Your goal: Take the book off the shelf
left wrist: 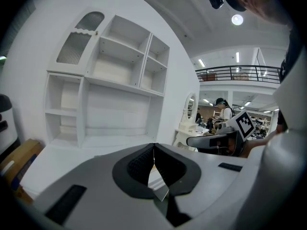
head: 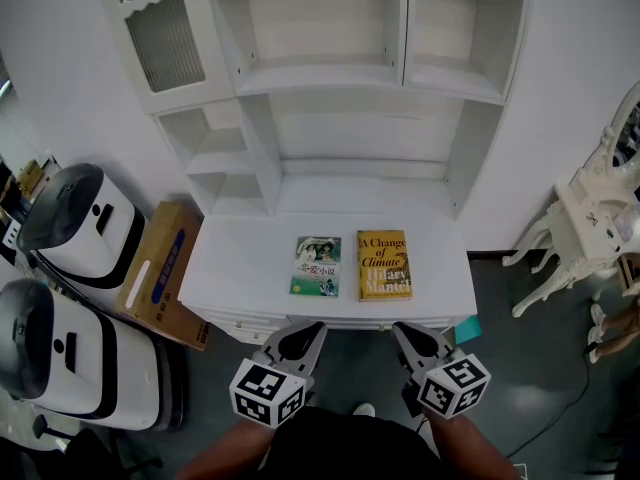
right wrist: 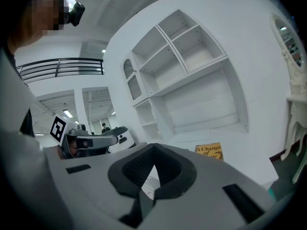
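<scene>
Two books lie flat on the white desk top (head: 240, 268) below the shelf unit: a green-covered book (head: 316, 266) and, to its right, a yellow book (head: 384, 265) titled "A Change of Climate", whose corner shows as the yellow book (right wrist: 209, 150) in the right gripper view. The shelves (head: 320, 68) above hold nothing. My left gripper (head: 303, 335) and right gripper (head: 408, 333) hover side by side just off the desk's front edge, apart from the books. Both are shut with nothing between the jaws, as the left gripper (left wrist: 154, 150) and right gripper (right wrist: 153, 153) show in their own views.
Two white-and-black machines (head: 70, 218) and a cardboard box (head: 160, 268) stand on the floor at the left. A white ornate table (head: 590, 218) is at the right. The shelf unit's upper left compartment has a glazed door (head: 160, 28).
</scene>
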